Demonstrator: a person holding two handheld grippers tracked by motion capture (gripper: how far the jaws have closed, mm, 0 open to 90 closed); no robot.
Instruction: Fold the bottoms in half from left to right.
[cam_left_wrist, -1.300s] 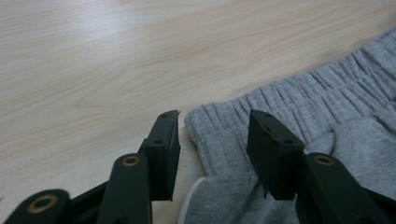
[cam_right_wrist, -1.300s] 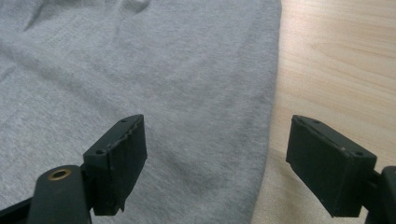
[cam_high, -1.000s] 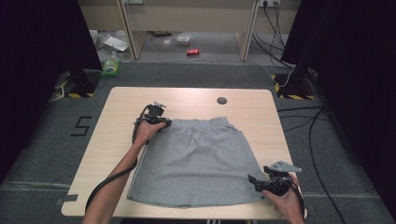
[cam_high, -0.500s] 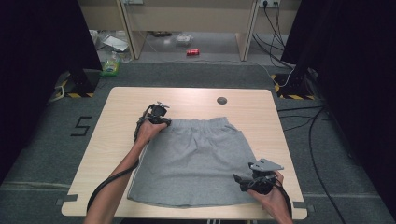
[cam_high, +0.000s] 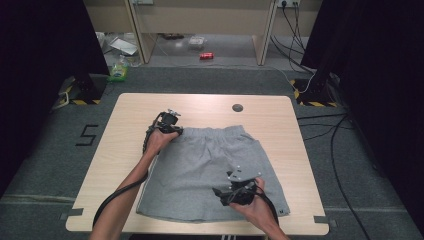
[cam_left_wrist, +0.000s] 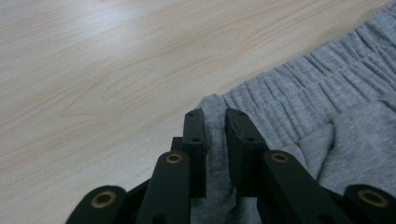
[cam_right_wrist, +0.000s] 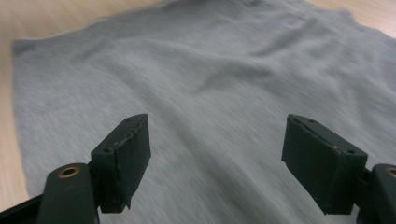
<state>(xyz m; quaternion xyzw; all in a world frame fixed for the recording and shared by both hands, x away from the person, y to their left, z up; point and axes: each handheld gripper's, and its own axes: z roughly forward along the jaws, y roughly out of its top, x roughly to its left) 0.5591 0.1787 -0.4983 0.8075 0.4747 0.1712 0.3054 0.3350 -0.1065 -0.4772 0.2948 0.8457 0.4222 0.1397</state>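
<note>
One sign can be read: a dark figure "5" (cam_high: 85, 135) marked on the grey carpet floor (cam_high: 45, 165) just left of the worktop (cam_high: 210, 102), while the print on the red can (cam_high: 206, 56) lying farther back on the floor is too small to read.

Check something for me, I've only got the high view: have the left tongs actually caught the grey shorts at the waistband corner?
Observer: Yes. In the left gripper view the left tongs have just been closing and pinch a fold of the shorts at the elastic edge.
Operator: And the other hand, holding anything?
Observer: No. The right tongs stand wide open over the flat fabric, with nothing between them.
Operator: Is the fabric smooth there?
Observer: Mostly. The right gripper view shows shallow wrinkles farther off.
</note>
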